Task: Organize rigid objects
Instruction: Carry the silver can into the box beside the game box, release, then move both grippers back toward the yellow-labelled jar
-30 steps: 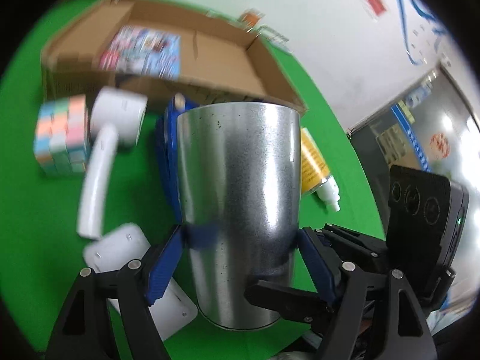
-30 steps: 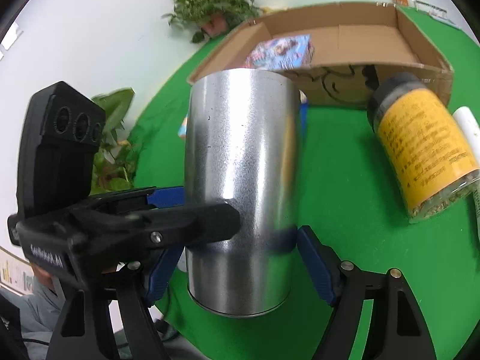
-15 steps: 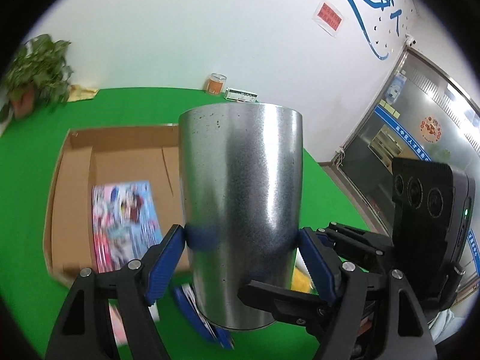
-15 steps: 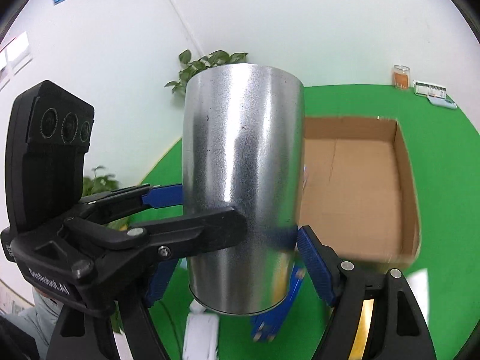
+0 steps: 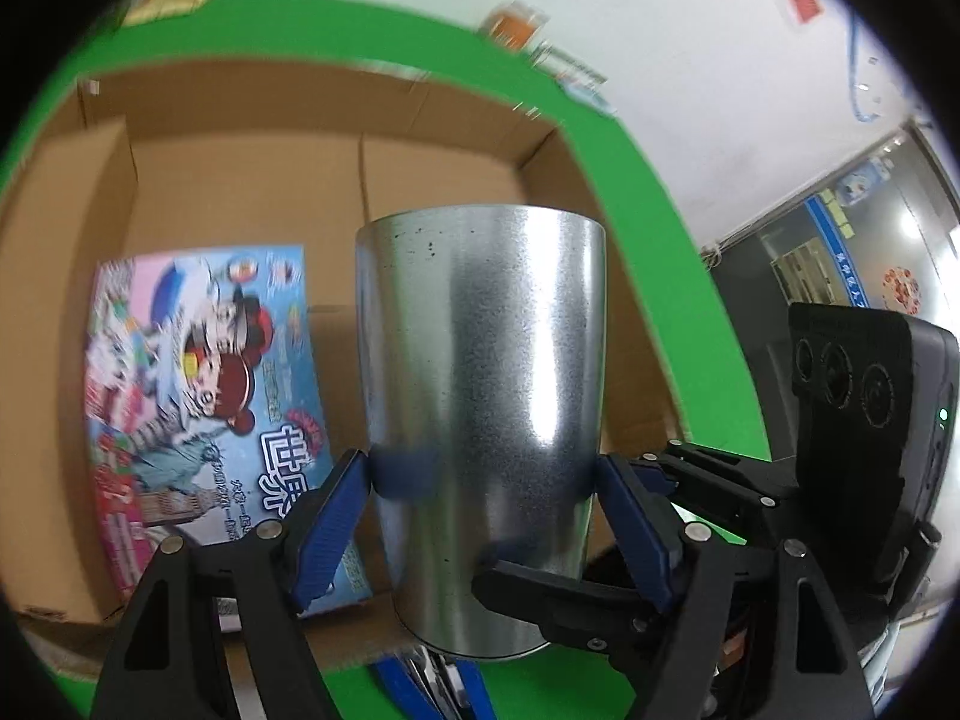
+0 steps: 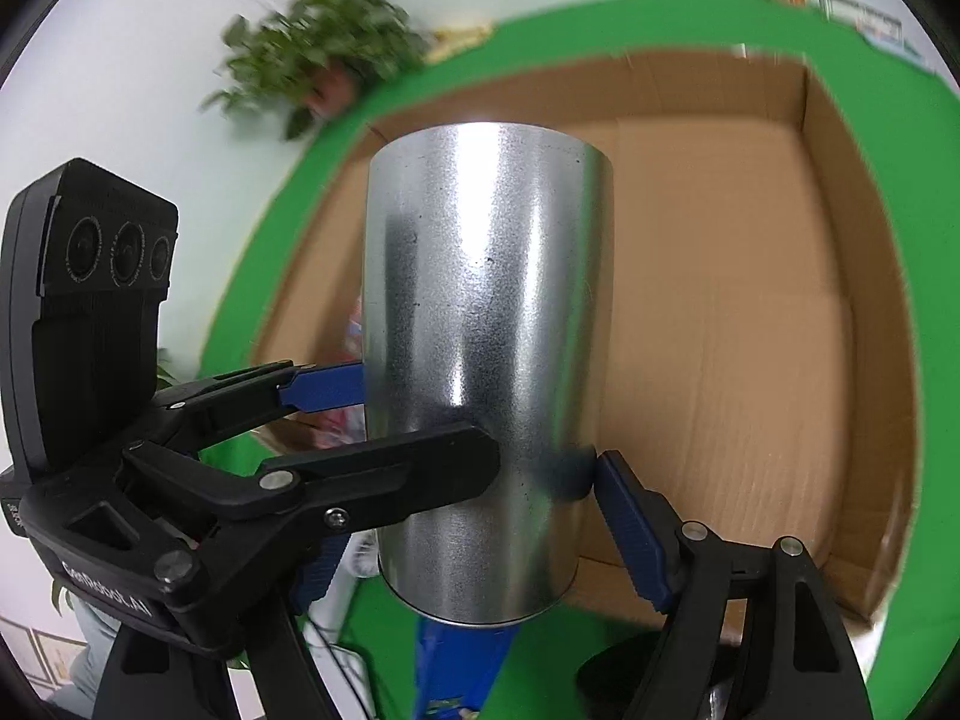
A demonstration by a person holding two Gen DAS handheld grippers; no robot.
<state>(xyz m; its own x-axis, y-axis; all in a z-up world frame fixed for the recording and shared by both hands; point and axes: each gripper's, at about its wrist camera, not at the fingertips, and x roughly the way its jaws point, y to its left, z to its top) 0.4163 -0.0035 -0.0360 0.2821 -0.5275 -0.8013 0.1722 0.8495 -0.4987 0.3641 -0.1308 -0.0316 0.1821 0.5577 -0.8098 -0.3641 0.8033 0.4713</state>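
A shiny metal cup (image 5: 480, 396) hangs upright between both grippers over an open cardboard box (image 5: 240, 180). My left gripper (image 5: 483, 471) is shut on the cup's lower half, its blue pads (image 5: 336, 516) pressed to either side. My right gripper (image 6: 480, 474) is shut on the same cup (image 6: 486, 300) from the other side. The left gripper's black finger (image 6: 372, 471) crosses the cup's front in the right wrist view. A colourful printed booklet (image 5: 198, 408) lies flat on the left of the box floor. The right part of the box floor (image 6: 750, 300) is bare.
The box stands on a green table (image 5: 672, 276). A blue object (image 6: 456, 654) lies on the cloth below the cup, in front of the box. An orange jar (image 5: 516, 24) stands at the table's far edge, and a potted plant (image 6: 324, 60) beyond the left.
Both grippers have carried the cup together away from the loose objects on the cloth to above the cardboard box, which now fills both views. The grip on the cup is the same.
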